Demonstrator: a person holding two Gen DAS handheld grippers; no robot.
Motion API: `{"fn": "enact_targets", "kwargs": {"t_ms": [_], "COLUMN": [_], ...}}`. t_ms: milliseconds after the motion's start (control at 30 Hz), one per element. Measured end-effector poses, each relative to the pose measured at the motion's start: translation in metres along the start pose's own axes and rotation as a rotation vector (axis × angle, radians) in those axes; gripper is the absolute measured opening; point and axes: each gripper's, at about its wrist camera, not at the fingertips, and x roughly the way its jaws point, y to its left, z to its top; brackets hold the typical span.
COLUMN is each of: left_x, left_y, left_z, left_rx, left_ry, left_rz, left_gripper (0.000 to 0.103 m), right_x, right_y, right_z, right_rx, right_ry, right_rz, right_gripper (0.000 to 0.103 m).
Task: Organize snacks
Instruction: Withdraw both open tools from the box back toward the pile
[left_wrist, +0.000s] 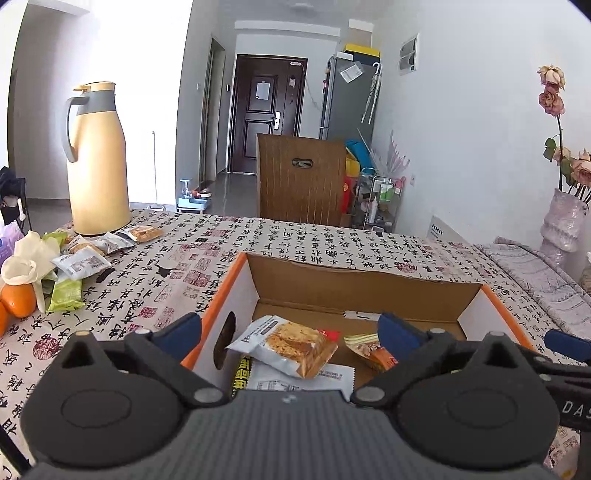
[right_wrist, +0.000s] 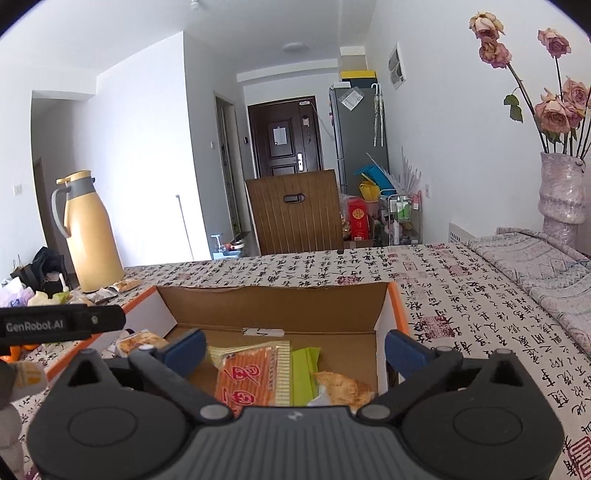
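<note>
The tabletop (left_wrist: 295, 240) in front of me is covered in a cloth printed with black calligraphy. On it sits an open cardboard box (left_wrist: 369, 286) with orange edges, and both my tongs hang over its near end. At the far left corner stands a tall yellow thermos jug (left_wrist: 98, 158), well apart from the box.

Inside the box, under my right tongs (right_wrist: 293, 349), lie an orange packet with red characters (right_wrist: 245, 376), a green packet (right_wrist: 304, 369) beside it, and a cake packet (right_wrist: 343, 391) touching the green one. My right tongs are spread wide, nothing pressed between the blue pads.

Under my left tongs (left_wrist: 290, 330) a white-wrapped cake packet (left_wrist: 284, 343) rests tilted on other wrappers in the box's left end. These tongs are also wide apart and grip nothing; one finger is outside the box's left wall, the other inside.

More snack packets (left_wrist: 81, 262) lie loose on the tabletop near the jug's foot, left of the box.
</note>
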Motion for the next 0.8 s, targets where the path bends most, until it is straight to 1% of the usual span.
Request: {"fn": "enact_targets", "kwargs": {"t_ms": [200,467,567,800], "left_x": [0.001,-0.003,-0.004,-0.02], "left_y": [0.0,0.0,-0.001,-0.002], "left_z": [-0.001,0.001,0.003,0.01], "left_rx": [-0.001,-0.01,-0.016,-0.018], "left_ry": [0.009,-0.003,0.004,-0.017], "left_rz": [0.01,0.012,0.016,0.017], "left_gripper": [0.103,0.103,0.103,0.103], "right_x": [0.002,-0.001,-0.003,-0.016], "right_y": [-0.001,-0.001,-0.001,0.003], "right_z": [0.001,0.001,0.003,0.013], "right_rx": [0.006,0.005,0.007,0.0], "right_ry": [0.008,-0.001,-0.005,-0.026], "right_rz": [-0.001,-0.002,-0.007,-0.02], "right_gripper": [0.103,0.103,0.103,0.103]}}
